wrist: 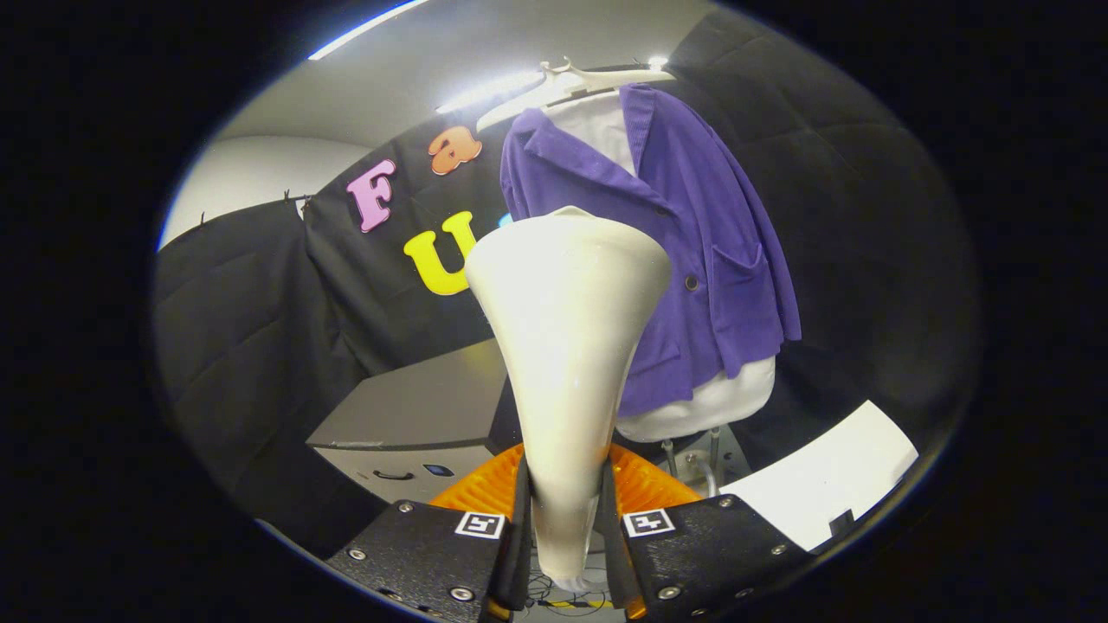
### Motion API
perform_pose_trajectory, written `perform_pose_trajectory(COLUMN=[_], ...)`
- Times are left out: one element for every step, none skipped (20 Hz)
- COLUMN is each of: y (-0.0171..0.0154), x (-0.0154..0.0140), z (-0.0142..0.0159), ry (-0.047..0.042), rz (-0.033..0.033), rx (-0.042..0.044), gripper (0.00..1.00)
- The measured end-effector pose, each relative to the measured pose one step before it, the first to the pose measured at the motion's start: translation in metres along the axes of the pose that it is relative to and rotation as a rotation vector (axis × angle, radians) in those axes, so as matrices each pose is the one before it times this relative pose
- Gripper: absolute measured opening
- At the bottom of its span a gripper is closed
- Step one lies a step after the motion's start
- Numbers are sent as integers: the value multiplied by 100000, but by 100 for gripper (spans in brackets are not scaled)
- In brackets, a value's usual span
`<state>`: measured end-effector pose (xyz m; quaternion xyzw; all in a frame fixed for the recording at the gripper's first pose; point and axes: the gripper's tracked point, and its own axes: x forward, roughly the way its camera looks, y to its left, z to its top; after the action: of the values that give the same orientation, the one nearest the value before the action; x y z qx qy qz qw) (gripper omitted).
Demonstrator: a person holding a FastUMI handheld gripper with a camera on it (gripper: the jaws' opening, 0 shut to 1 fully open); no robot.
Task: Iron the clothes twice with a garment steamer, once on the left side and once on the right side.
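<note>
Before the black-draped booth wall (260, 294) and grey cabinet (415, 407), the tongs (564, 510) pinch the steamer (567, 346) near the purple jacket (692, 260).

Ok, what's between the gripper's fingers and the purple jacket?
Gripper view: the white steamer, clamped by the gripper, rises toward the purple jacket; beyond its head, nothing else.

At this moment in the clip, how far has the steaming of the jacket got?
Done: the gripper is shut on the garment steamer, its narrow handle clamped between both fingers and its wide head raised. In hand: the head points toward the purple jacket hanging on a white hanger over a white form, but contact with the cloth cannot be judged. Left: nothing shows whether either side has been passed yet.
</note>
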<state>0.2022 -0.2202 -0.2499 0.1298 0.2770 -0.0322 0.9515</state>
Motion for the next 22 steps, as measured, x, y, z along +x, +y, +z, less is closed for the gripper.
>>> perform_pose_trajectory(y=[-76,-72,193,50,-166,-177,-62,230,336,422,-114,-497,-319,-66,110,308,205,-99,-129,-283,-166,-311], x=[52,75,147,815,610,418,369,352,598,373,668,580,483,198,374,447,334,282,278,306,180,219], z=[668,476,1272,908,992,841,849,761,910,537,639,857,451,635,365,328,246,337,291,327,381,198], ry=[-1924,-1400,-5024,-3338,-3101,-3671,-3945,-1828,-2724,-2590,-2233,-3150,-1923,-2450,-2034,-949,-1207,-1472,-1527,-1278,-2554,-1028], rz=[-26,-46,441,805,-252,258,688,1953,1912,652,-1254,-1907,-842,-56,-144,-183,-181,-384,-843,-972,-1285,-1985], rx=[107,319,348,-1160,-607,-979,-126,568,2886,1616,-282,-47,536,1515,2238,2442,2031,1383,1198,939,1383,1479], gripper=[35,35,35,36,35,35,35,35,36,36,36,35,35,35,35,35,35,35,35,35,35,35])
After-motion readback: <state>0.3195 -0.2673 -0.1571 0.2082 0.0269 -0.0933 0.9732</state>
